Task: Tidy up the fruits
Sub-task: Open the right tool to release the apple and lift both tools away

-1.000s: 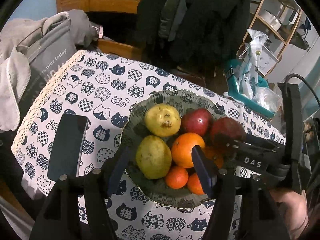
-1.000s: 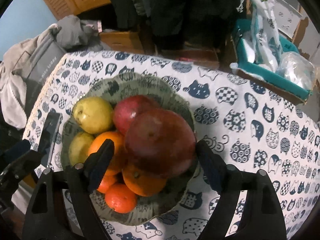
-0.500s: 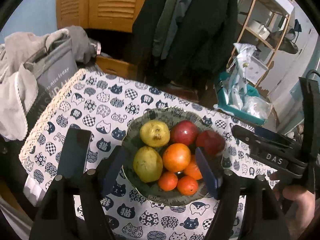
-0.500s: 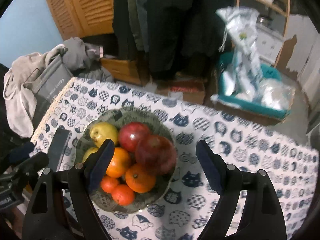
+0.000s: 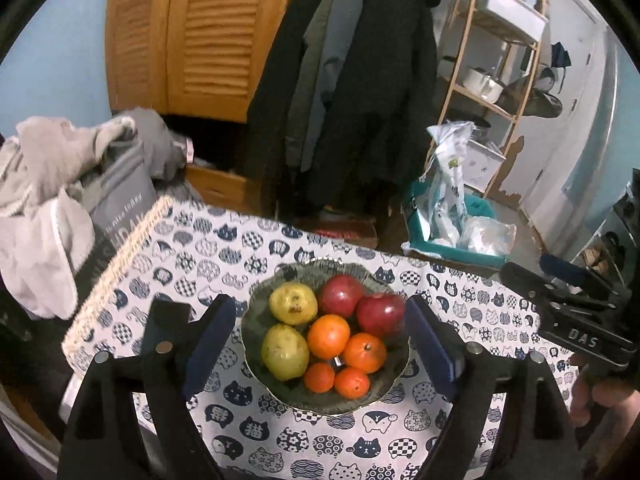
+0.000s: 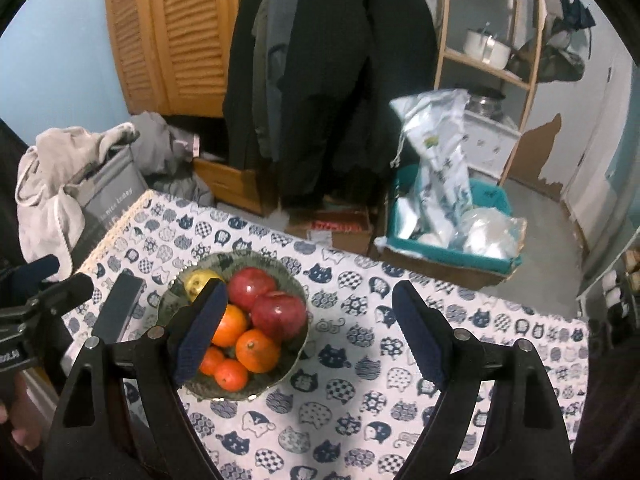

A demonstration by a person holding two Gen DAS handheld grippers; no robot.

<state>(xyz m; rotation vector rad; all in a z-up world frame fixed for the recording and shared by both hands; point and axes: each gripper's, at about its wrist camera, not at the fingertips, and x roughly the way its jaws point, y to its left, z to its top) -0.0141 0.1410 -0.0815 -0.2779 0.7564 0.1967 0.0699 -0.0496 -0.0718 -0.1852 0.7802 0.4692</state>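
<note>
Here the fruit sits piled in a dark patterned bowl [image 5: 394, 394] on the bench [image 5: 256, 248] with its cat-print cloth: two yellow pears [image 5: 293, 303], two red apples [image 5: 340, 295] and several oranges [image 5: 328, 336]. The bowl lies below and between the spread fingers of the left claw [image 5: 320, 348], whose jaws have just been opening and hold nothing. The right claw [image 6: 308, 336] hangs wide open and empty too, with the bowl under its left finger. A dark flat phone [image 5: 164, 326] lies just left of the left claw, beside the bowl
</note>
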